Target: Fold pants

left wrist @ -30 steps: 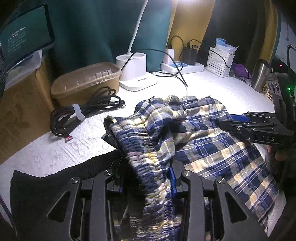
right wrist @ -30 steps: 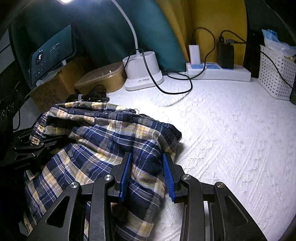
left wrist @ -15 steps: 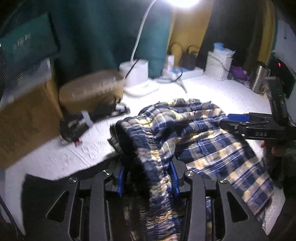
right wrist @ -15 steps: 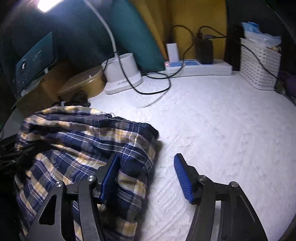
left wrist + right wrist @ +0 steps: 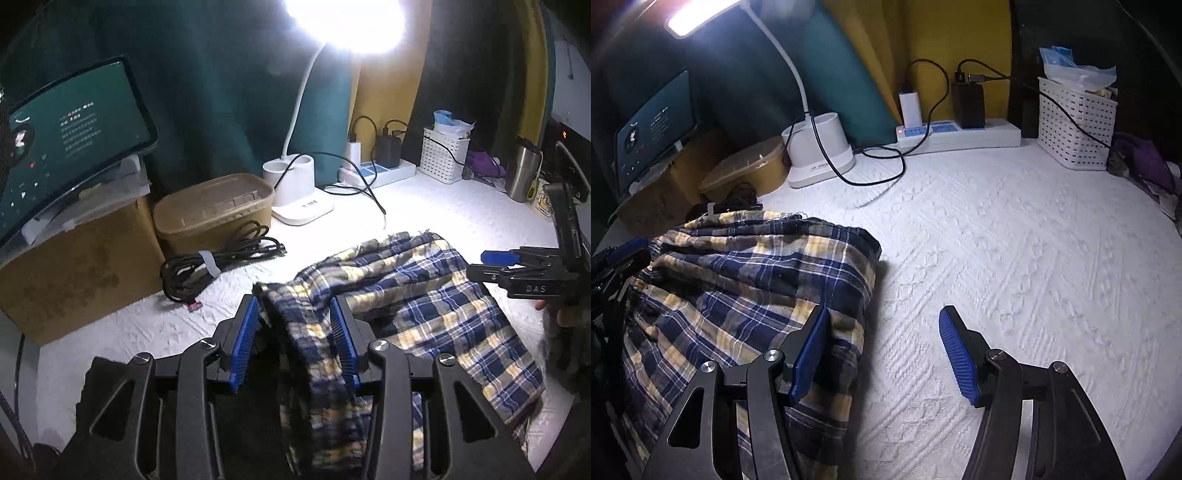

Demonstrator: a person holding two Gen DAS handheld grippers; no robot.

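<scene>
Blue, yellow and white plaid pants (image 5: 424, 295) lie crumpled on the white textured bedcover (image 5: 1015, 258). In the left wrist view my left gripper (image 5: 293, 301) is shut on the bunched elastic waistband, which hangs down between its blue pads. My right gripper (image 5: 885, 310) stands open beside the right edge of the pants (image 5: 757, 266). Its left pad (image 5: 812, 343) rests against the cloth and its right pad is over bare cover. The right gripper (image 5: 476, 264) also shows at the far right of the left wrist view, with part of a hand under it.
A coiled black cable (image 5: 214, 262), a brown lidded container (image 5: 210, 206) and a cardboard box (image 5: 74, 266) with a tablet (image 5: 74, 129) on it stand at the left. Behind are a white lamp base (image 5: 820, 155), a power strip (image 5: 960, 134), a white basket (image 5: 1075, 129) and a steel cup (image 5: 522, 173).
My right gripper has opened, let go of the pants' folded edge and shifted slightly right. My left gripper has lifted a little with the waistband still between its pads.
</scene>
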